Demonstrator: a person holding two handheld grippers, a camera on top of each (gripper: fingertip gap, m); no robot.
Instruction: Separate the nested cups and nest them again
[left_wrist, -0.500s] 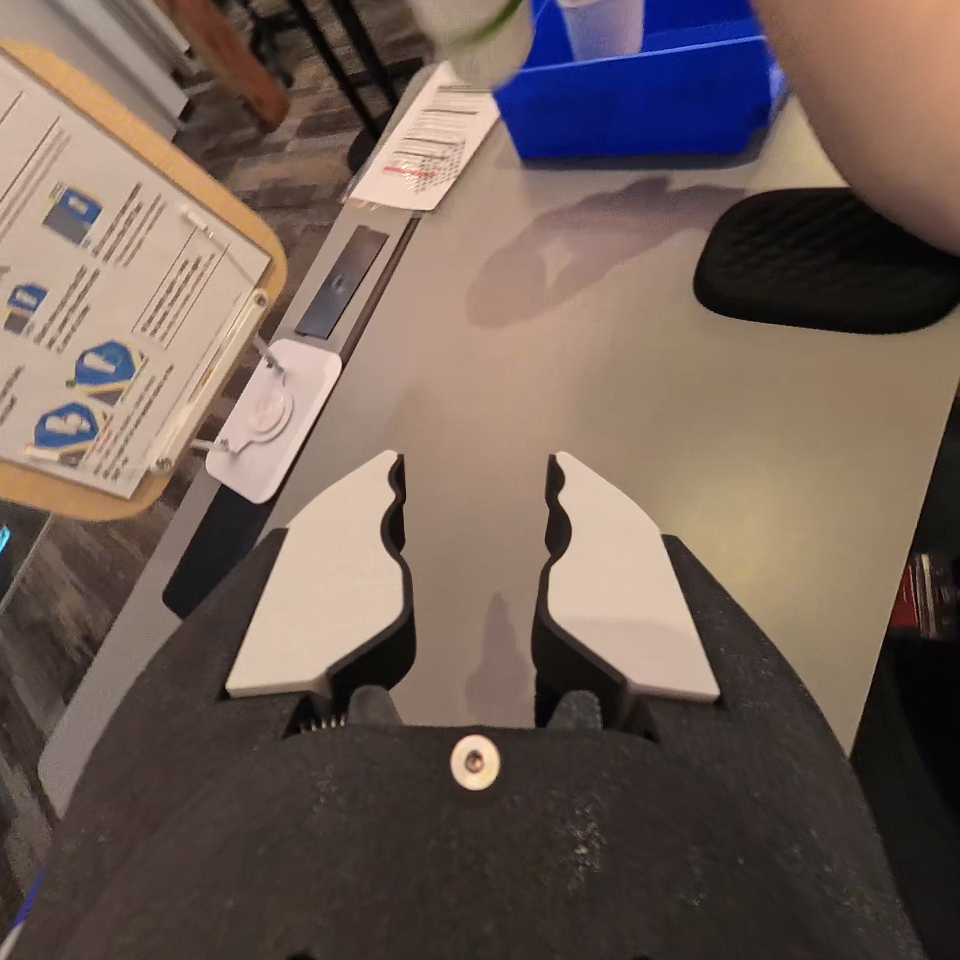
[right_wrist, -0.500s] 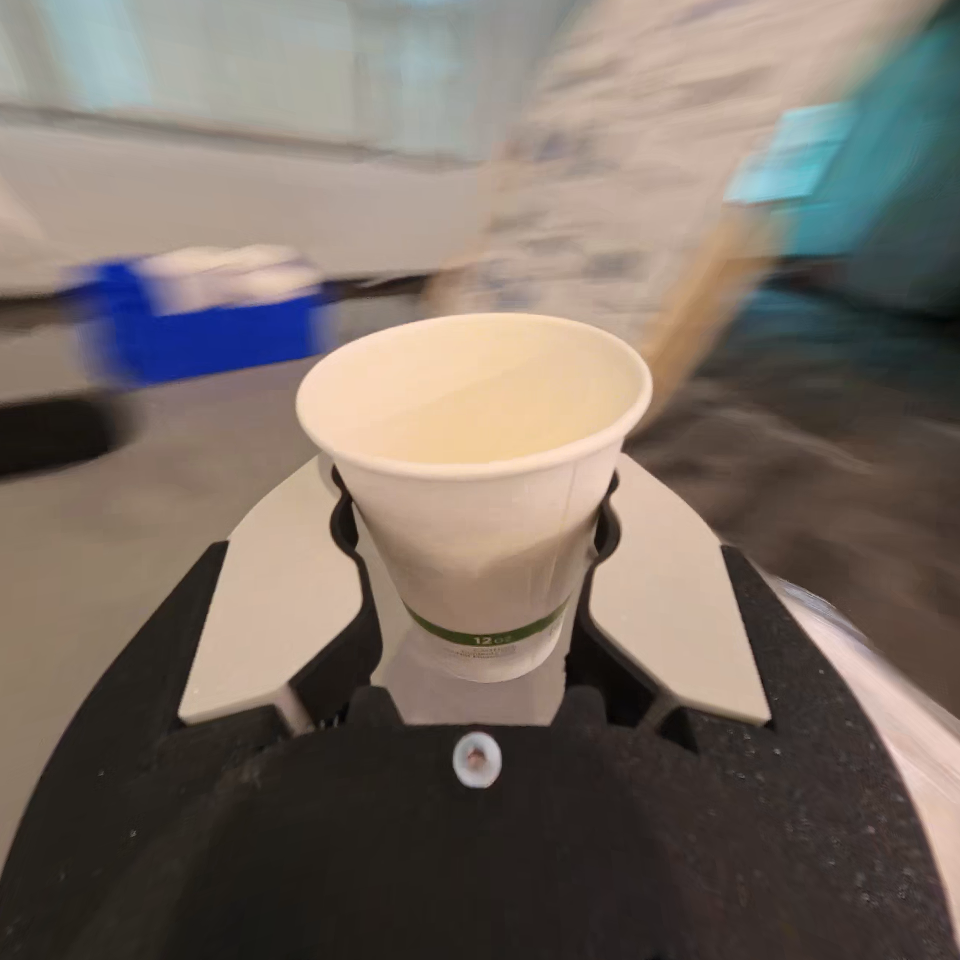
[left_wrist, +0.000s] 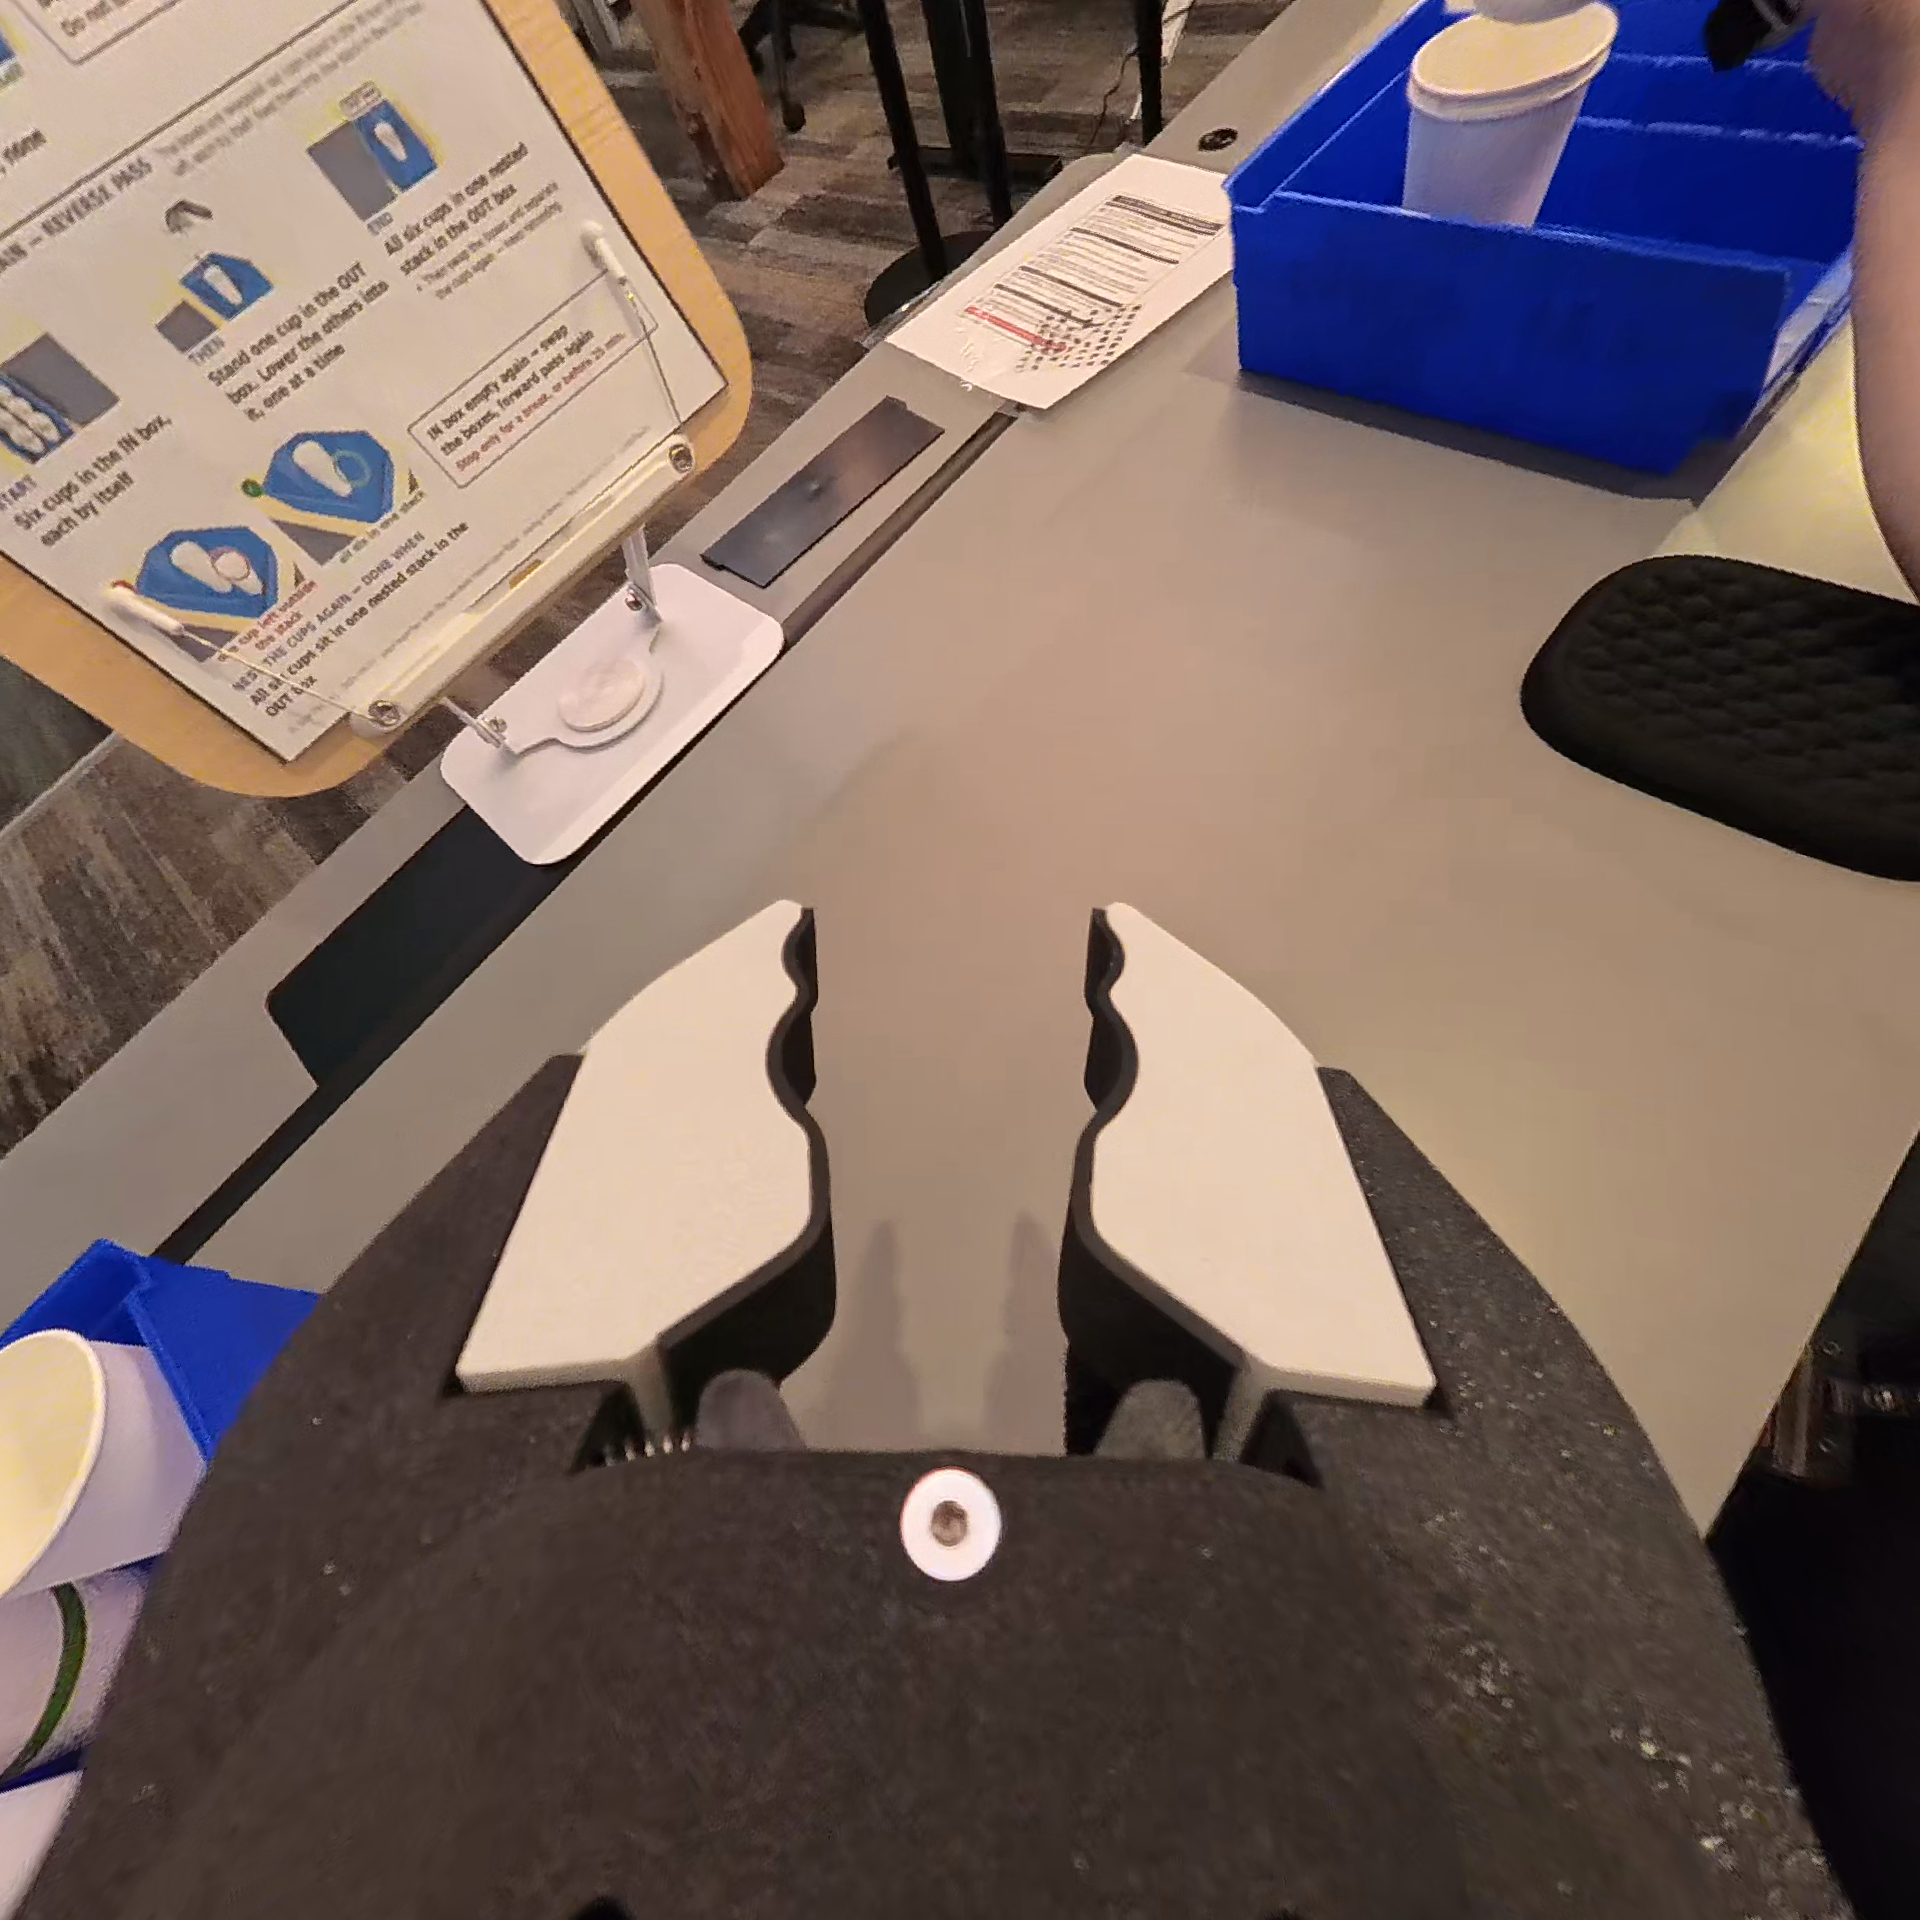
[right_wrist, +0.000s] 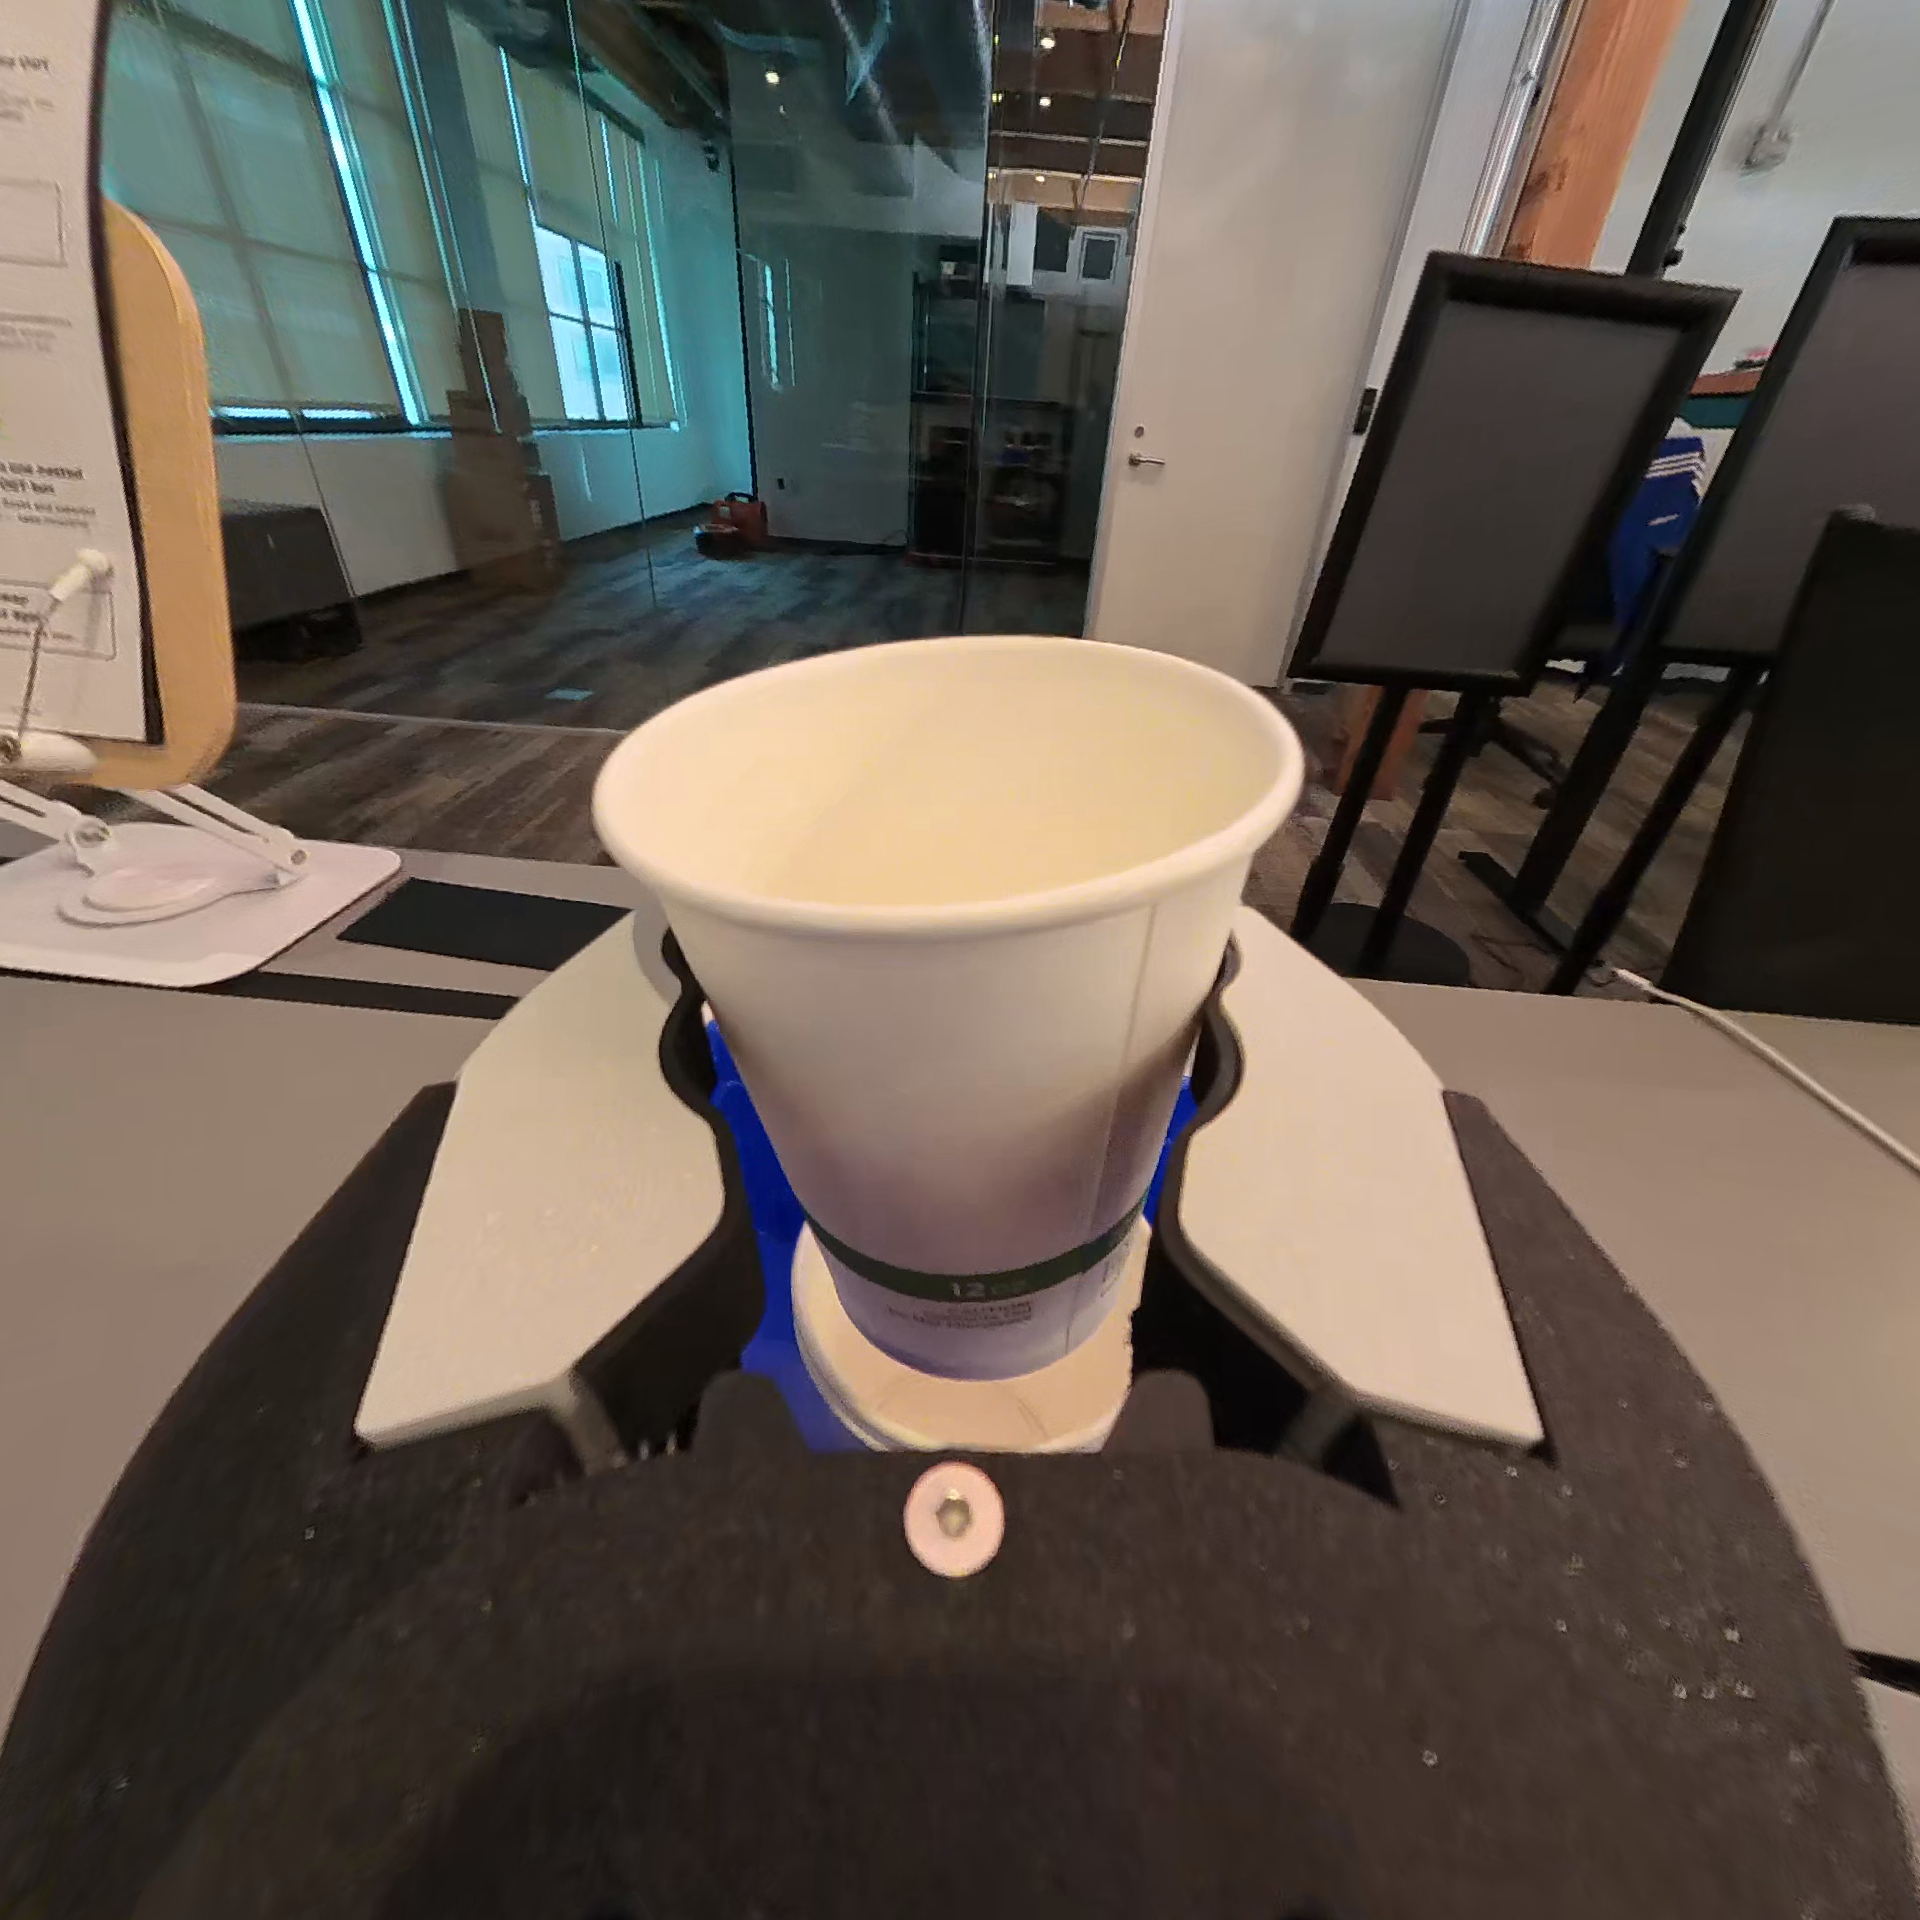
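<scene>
My right gripper is shut on a white paper cup with a green band, held upright. Its base sits just above the open mouth of another white cup standing in a blue bin below. In the left wrist view that standing cup shows in the far blue bin, with the held cup's base just above it at the top edge. My left gripper is open and empty over the grey table. Loose white cups lie in a second blue bin at the lower left.
An instruction board on a white stand is at the table's left edge, also in the right wrist view. A printed sheet lies by the far bin. A black mesh pad is at right. A person's arm is at the right edge.
My right gripper has swung the held cup over the standing cup in the far bin and steadied. My left gripper has drawn back toward the near bin, still open.
</scene>
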